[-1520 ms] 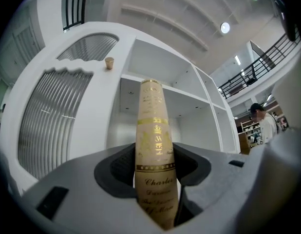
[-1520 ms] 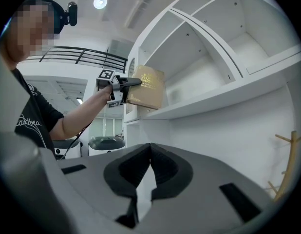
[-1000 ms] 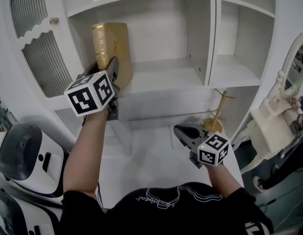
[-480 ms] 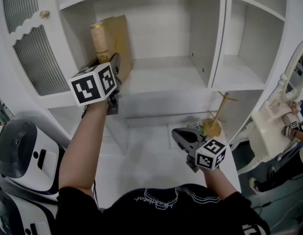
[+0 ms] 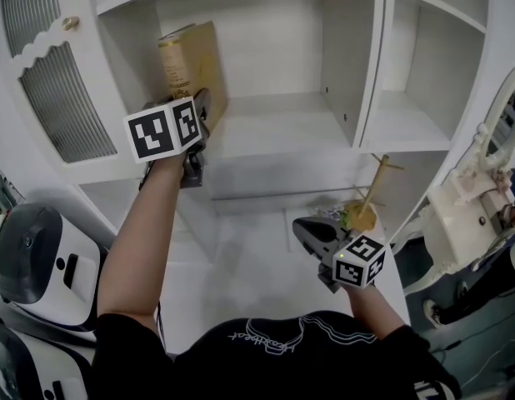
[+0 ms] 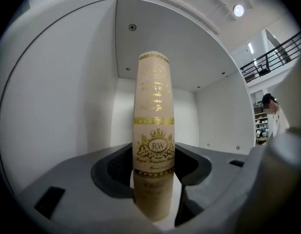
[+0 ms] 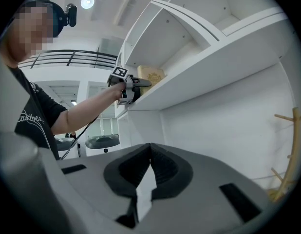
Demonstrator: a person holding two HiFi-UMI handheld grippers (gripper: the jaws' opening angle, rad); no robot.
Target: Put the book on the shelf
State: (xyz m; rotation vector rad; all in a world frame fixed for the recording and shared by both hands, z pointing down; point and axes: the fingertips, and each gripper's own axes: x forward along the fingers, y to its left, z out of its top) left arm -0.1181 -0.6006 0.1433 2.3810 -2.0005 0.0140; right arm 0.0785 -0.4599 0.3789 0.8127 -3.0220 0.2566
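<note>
Gold "RW" monogram under a crown on the book (image 6: 153,130) spine, other gilt script unreadable

Black T-shirt (image 5: 274,361), grey left tool (image 5: 198,105), right tool (image 5: 306,226)

The lower end of the book (image 5: 193,61) is hidden behind the left tongs (image 5: 197,113) in head view

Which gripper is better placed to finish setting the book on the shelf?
Left. The left gripper holds the book upright inside the shelf, jaws closed on its spine, so it only has to set it down and let go. The right gripper hangs below the shelf, shut and empty.
</note>
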